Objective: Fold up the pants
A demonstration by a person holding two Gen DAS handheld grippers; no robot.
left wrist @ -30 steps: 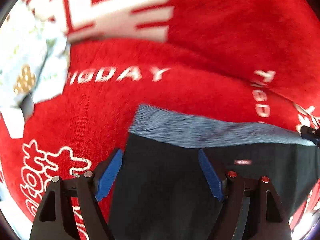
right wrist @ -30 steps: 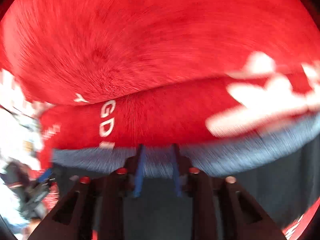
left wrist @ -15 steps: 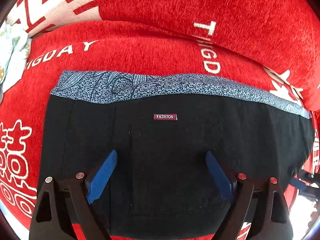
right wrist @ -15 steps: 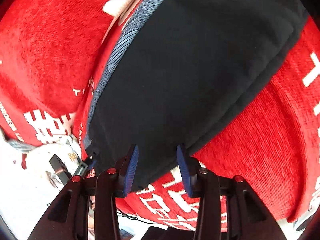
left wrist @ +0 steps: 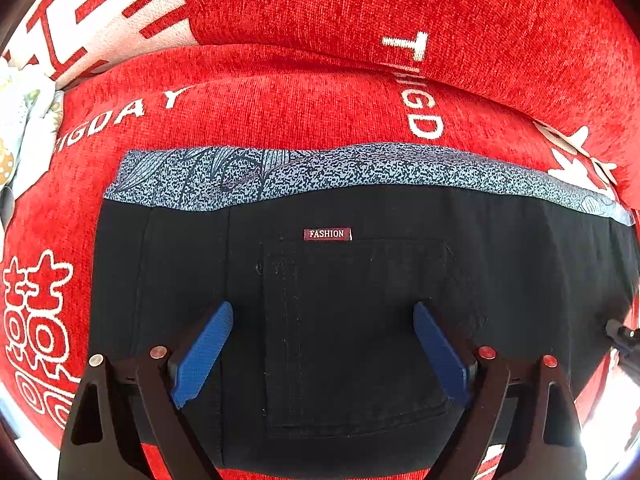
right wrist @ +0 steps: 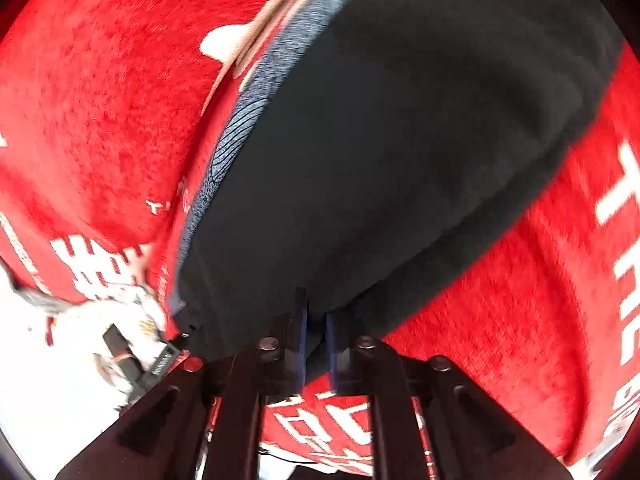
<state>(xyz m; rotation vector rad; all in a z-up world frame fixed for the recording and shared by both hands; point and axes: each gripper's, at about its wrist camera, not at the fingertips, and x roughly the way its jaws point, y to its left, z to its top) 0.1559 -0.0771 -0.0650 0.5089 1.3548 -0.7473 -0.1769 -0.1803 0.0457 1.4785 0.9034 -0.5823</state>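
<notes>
Black pants [left wrist: 360, 300] with a blue-grey patterned waistband [left wrist: 320, 172] and a small "FASHION" label [left wrist: 327, 234] lie folded flat on a red sofa seat. My left gripper [left wrist: 320, 336] is open and hovers over the back pocket, holding nothing. In the right wrist view the pants [right wrist: 400, 140] fill the middle. My right gripper [right wrist: 316, 320] has its blue pads nearly together at the pants' near edge, with dark cloth between them.
The red sofa cover [left wrist: 280, 100] with white lettering rises into a backrest [left wrist: 400, 0] behind the pants. A pale patterned cloth [left wrist: 24, 136] lies at the far left. The sofa's front edge and a bright floor [right wrist: 60, 380] show at lower left of the right wrist view.
My right gripper has closed its pads on the pants' near edge; half a second ago they stood apart. My left gripper stays open and has moved slightly closer over the pants.
</notes>
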